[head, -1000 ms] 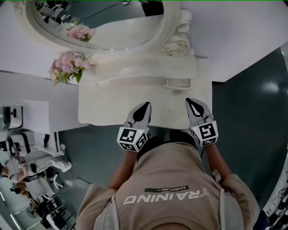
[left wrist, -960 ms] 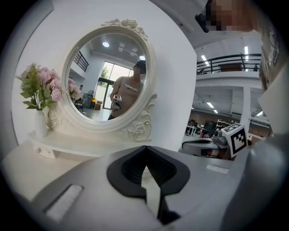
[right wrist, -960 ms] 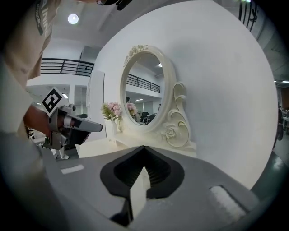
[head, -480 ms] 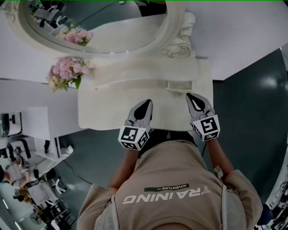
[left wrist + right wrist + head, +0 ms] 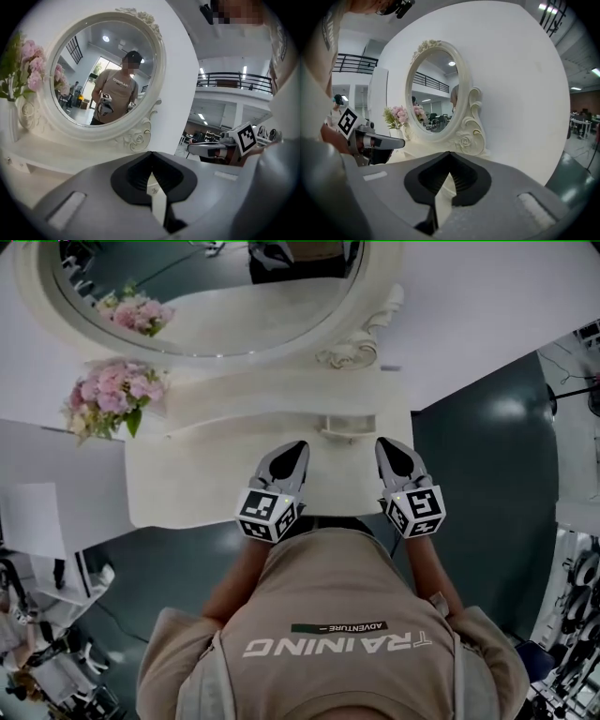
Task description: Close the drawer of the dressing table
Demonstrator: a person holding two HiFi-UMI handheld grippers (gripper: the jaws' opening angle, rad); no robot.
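At mid-frame in the head view, the left gripper point(image 5: 292, 452) and right gripper point(image 5: 389, 448) are held over the front edge of the dressing table point(image 5: 187, 486); both pairs of jaws are pressed together on nothing; no projecting drawer is seen below that edge, so the closing is judged done or nearly so.

Right gripper point(image 5: 450, 157): jaws together, nothing between them. Oval mirror point(image 5: 433, 89) in a carved cream frame at 12 o'clock; pink flowers point(image 5: 396, 116) at 10; left gripper point(image 5: 377, 139) at 9.
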